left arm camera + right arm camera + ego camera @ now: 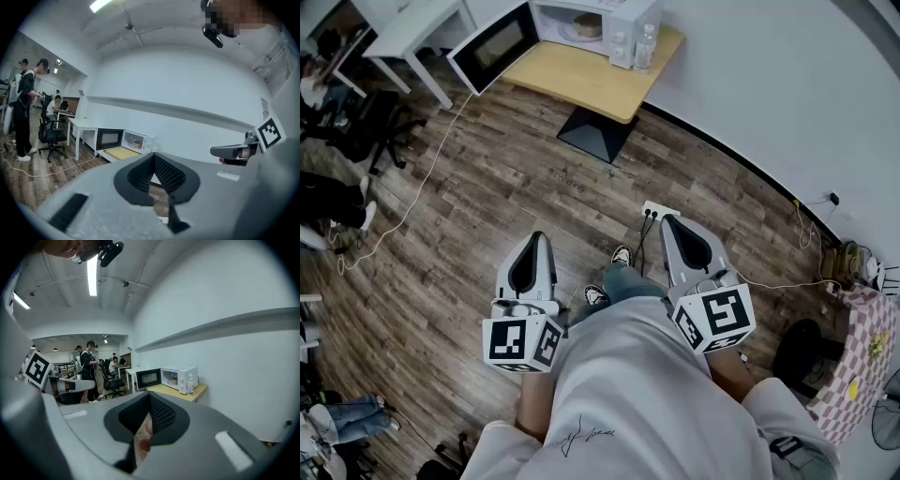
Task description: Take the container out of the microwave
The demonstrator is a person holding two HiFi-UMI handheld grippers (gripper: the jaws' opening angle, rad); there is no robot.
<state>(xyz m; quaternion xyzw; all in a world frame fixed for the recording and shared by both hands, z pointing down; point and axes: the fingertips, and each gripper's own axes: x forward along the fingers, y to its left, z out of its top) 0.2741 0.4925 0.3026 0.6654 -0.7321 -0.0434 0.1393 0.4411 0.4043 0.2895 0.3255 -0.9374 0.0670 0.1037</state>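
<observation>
A white microwave (598,21) stands on a wooden table (591,80) at the far end of the room, with its door (492,47) swung open to the left. Inside it sits a small round container (587,25), also seen in the left gripper view (137,143) and the right gripper view (174,380). My left gripper (535,240) and right gripper (669,221) are held close to the person's body, far from the microwave. Both are shut with nothing between the jaws. Each points roughly level toward the microwave (136,139) (180,377).
A clear bottle (645,47) stands beside the microwave on its right. A white desk (408,33) is left of the table, with office chairs (366,127) and people (23,112) further left. Cables (403,220) trail across the wood floor. A power strip (659,211) lies by the wall.
</observation>
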